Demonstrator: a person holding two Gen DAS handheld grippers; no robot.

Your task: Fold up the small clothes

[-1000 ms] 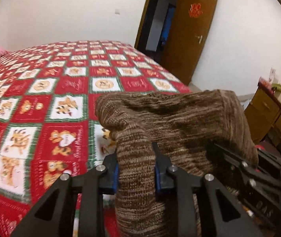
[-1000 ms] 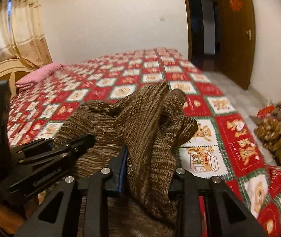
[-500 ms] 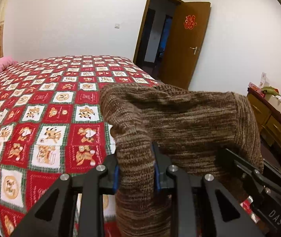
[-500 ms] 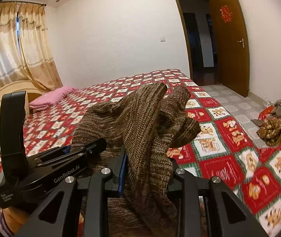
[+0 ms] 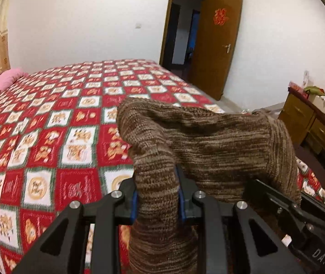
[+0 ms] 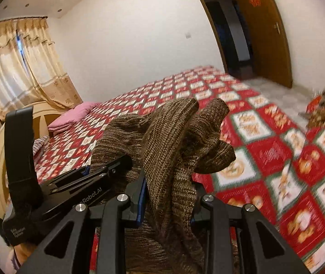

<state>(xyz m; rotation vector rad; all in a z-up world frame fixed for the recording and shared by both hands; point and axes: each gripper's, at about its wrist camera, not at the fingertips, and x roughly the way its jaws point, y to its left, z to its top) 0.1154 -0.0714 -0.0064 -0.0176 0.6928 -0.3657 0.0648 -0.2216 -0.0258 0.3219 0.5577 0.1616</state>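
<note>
Since a second ago both cameras have tipped upward: more wall and ceiling show, the bed [image 5: 48, 118] sits lower in each view, and the knit [image 5: 208, 146] has risen with the grippers. It hangs in the air above the red patterned bedspread near the bed's near edge, not resting on it as far as can be seen.

This looks like the carry before laying out. Next, the knit probably needs lowering onto the bed and spreading flat so a fold line can be set.

The knit's long axis runs side to side between the two grippers, sagging below each; its bunched top edge points away, toward the far wall.

The left gripper [image 5: 156, 196] is clamped on a thick pinch of knit, jaws nearly closed. The right gripper [image 6: 169, 196] likewise grips a gathered bundle.
</note>
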